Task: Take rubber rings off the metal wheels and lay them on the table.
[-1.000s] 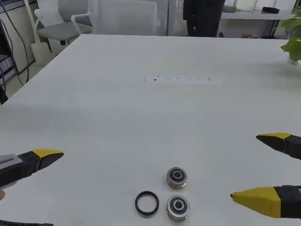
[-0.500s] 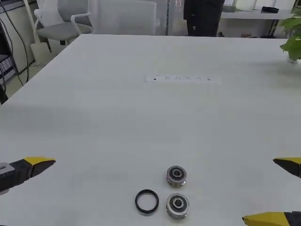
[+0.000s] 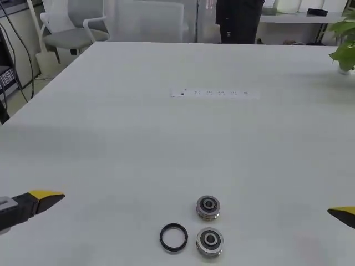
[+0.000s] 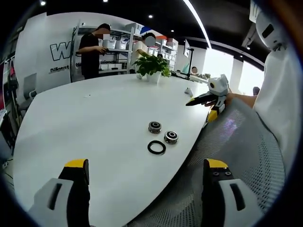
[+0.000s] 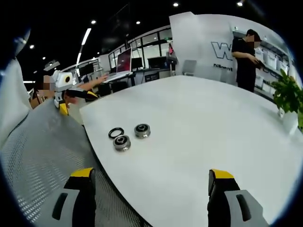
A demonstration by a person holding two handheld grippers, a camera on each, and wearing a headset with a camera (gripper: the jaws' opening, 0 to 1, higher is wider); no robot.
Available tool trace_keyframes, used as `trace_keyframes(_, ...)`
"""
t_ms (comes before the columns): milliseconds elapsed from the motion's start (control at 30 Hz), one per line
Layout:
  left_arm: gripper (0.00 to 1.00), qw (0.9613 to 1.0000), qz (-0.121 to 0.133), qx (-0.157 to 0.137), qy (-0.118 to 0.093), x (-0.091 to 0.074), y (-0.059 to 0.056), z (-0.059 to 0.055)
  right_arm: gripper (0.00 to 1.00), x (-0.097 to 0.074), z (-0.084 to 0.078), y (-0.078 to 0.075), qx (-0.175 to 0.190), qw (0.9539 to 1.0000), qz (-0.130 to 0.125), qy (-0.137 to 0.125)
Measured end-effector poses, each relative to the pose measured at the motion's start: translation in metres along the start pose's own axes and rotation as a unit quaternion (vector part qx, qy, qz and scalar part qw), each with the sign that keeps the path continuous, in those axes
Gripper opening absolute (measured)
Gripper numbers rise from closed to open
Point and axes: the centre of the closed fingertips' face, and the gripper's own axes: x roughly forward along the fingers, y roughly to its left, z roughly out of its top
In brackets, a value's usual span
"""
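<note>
Head view: two metal wheels and a loose rubber ring lie close together by the table's near edge. Jaws spread wide, the left gripper and right gripper flank them, well apart.

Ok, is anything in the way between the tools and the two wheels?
Only the loose rubber ring, lying flat beside the nearer wheel on the side of the left tool. Bare table runs from the right tool to the nearer and the farther wheel.
</note>
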Motion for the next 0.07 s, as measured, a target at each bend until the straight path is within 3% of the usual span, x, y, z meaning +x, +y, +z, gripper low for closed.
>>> trace_keyframes(67, 0.99, 1.0, 0.0, 0.0, 0.0, -0.0001, 0.0001, -0.0001, 0.99, -0.0001, -0.0008, -0.0003, 0.0, 1.0, -0.001, 0.002)
